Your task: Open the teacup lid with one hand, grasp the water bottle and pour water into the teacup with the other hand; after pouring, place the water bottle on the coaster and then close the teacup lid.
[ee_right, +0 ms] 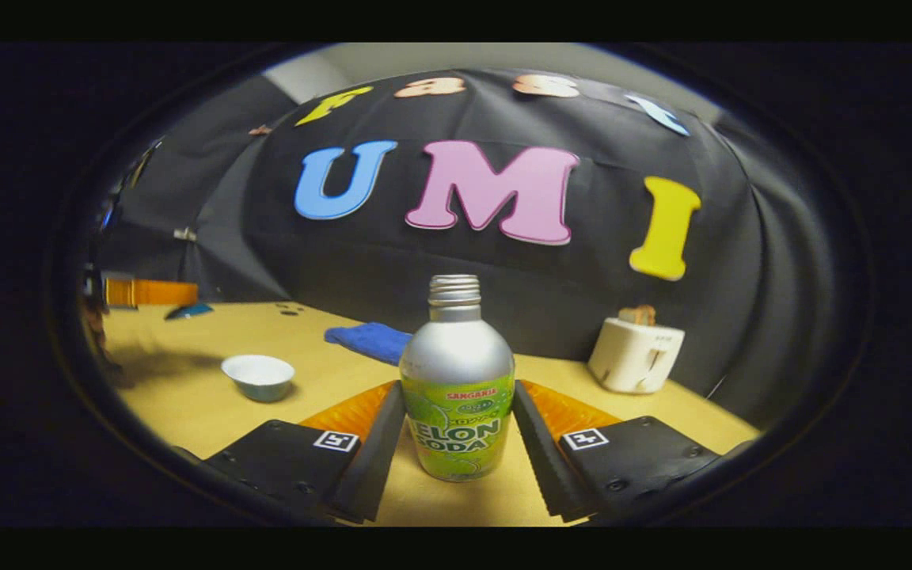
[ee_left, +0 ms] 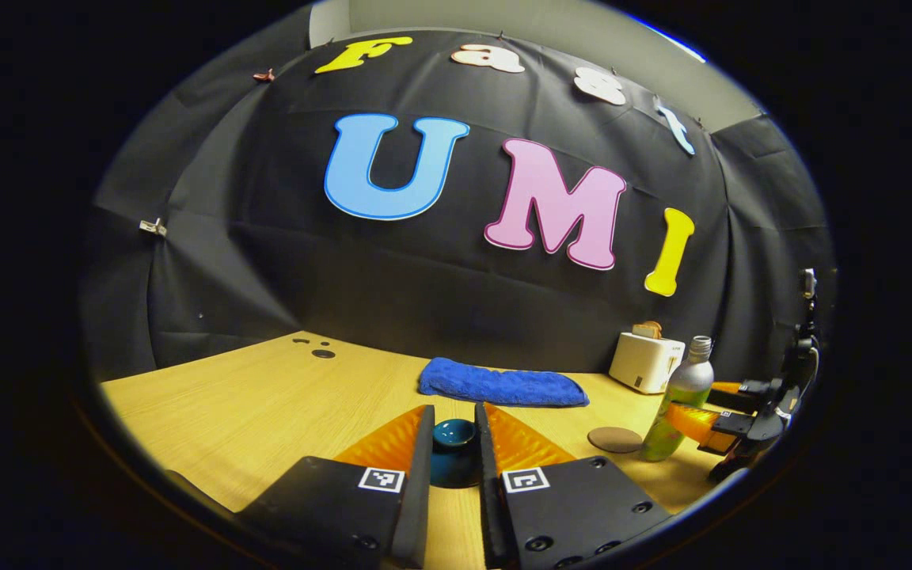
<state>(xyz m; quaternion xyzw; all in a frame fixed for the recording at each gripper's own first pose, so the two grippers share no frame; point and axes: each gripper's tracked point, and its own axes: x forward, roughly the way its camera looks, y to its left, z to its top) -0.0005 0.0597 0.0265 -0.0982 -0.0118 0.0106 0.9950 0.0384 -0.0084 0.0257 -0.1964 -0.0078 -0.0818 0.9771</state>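
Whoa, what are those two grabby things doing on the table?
A person is working two grippers to fill a teacup. The left gripper has the teacup lid pinched between its fingers, off the open teacup. The right gripper is clamped on the water bottle, which is upright and uncapped beside the coaster. No pouring yet.

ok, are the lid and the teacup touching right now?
Apart. The right gripper view shows the teacup open on the table, and the lid off to its upper left with bare table between them.
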